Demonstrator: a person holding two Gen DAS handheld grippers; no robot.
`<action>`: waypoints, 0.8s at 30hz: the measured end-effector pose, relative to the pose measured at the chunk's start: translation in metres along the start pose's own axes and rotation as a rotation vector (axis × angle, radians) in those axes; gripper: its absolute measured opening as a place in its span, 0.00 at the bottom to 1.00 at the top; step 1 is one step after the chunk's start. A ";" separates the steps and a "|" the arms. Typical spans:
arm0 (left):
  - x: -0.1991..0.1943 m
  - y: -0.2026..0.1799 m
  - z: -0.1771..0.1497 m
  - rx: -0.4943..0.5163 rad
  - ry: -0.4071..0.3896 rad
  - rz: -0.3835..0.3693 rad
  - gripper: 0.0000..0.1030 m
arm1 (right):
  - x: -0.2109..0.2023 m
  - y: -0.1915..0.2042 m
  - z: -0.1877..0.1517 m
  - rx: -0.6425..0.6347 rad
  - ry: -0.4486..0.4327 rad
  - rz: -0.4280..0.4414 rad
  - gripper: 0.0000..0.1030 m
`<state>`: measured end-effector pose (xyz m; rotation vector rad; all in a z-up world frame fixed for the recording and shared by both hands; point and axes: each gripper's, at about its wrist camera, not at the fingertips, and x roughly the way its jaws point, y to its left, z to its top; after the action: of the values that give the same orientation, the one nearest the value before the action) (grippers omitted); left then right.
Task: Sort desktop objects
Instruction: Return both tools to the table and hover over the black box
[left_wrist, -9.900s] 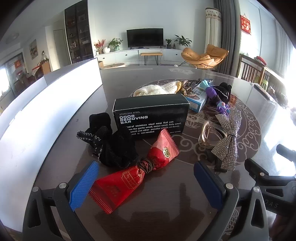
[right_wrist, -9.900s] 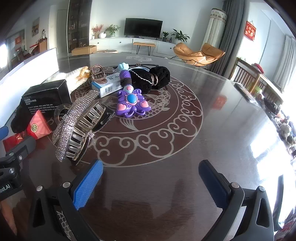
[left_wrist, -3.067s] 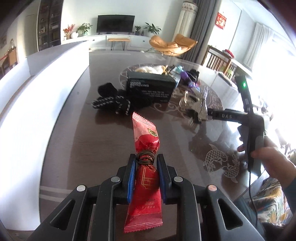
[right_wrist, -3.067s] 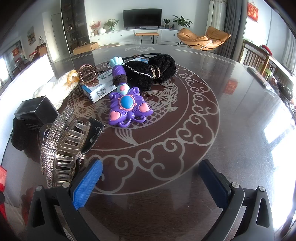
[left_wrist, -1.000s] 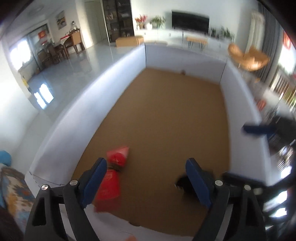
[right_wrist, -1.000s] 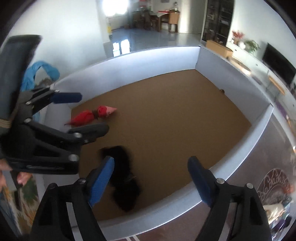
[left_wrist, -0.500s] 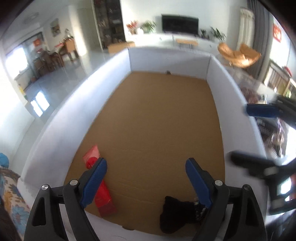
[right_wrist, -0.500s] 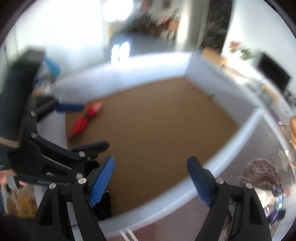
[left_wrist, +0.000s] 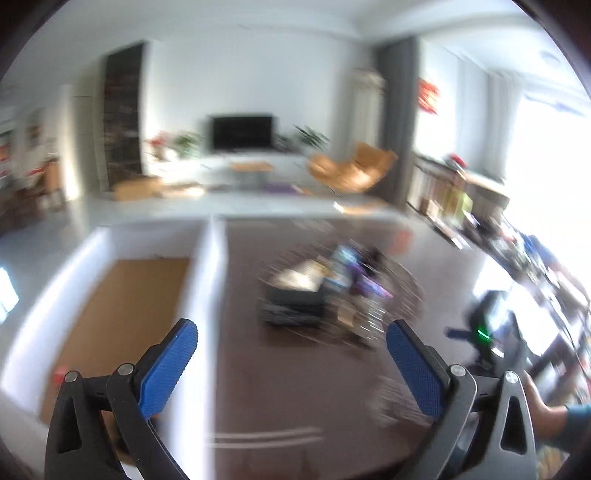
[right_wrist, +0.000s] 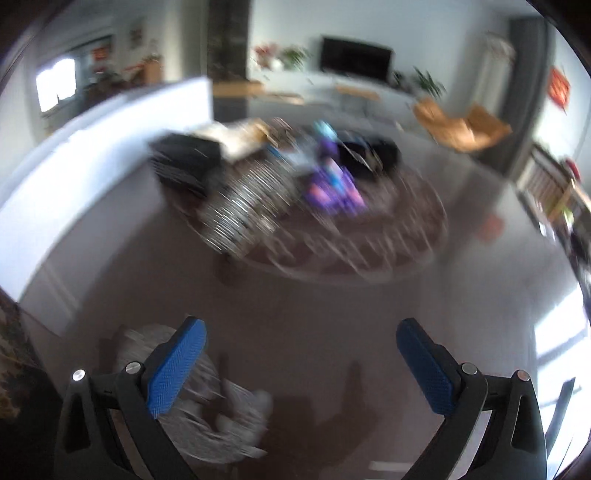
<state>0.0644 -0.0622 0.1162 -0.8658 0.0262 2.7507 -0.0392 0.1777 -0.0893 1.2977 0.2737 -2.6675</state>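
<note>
Left wrist view, heavily motion-blurred: left black two-finger gripper with blue ribbed pads (left_wrist: 291, 354) spread wide, nothing between the pads, nothing touched. Positioned above the white wall of the open white-sided box with brown cardboard floor (left_wrist: 125, 314), left finger over the box, right finger over the dark brown glossy table (left_wrist: 295, 387). Small red item (left_wrist: 59, 376) visible at the near left corner of the box floor; identity not resolvable through blur. Black rectangular carton (left_wrist: 295, 304) on the table just right of the box wall, with a blurred cluster of mixed small objects (left_wrist: 354, 280) beyond and right of it. Second black gripper body with green indicator light (left_wrist: 484, 336) at far right, a hand (left_wrist: 543, 410) at the lower right edge.

Right wrist view, also blurred: right black gripper with blue ribbed pads (right_wrist: 301, 363) fully released, empty, above bare table surface. Sparkly silver hair clip (right_wrist: 247, 206) ahead on the round patterned inlay, purple toy (right_wrist: 332, 188) just right of it, black carton (right_wrist: 186, 158) to the left near the white box wall (right_wrist: 92, 155). Grey blurred patterned patch (right_wrist: 207, 406) below the left finger; contact not determinable.
</note>
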 end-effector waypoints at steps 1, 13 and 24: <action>0.020 -0.015 -0.002 0.021 0.044 -0.016 1.00 | 0.008 -0.011 -0.002 0.032 0.023 -0.008 1.00; 0.183 -0.041 -0.057 0.113 0.336 0.152 1.00 | 0.057 -0.054 0.039 0.228 0.072 -0.069 1.00; 0.235 -0.016 -0.046 -0.015 0.347 0.127 1.00 | 0.066 -0.054 0.051 0.251 0.044 -0.089 1.00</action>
<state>-0.0916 0.0051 -0.0533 -1.3786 0.1293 2.6787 -0.1303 0.2137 -0.1050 1.4467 0.0010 -2.8236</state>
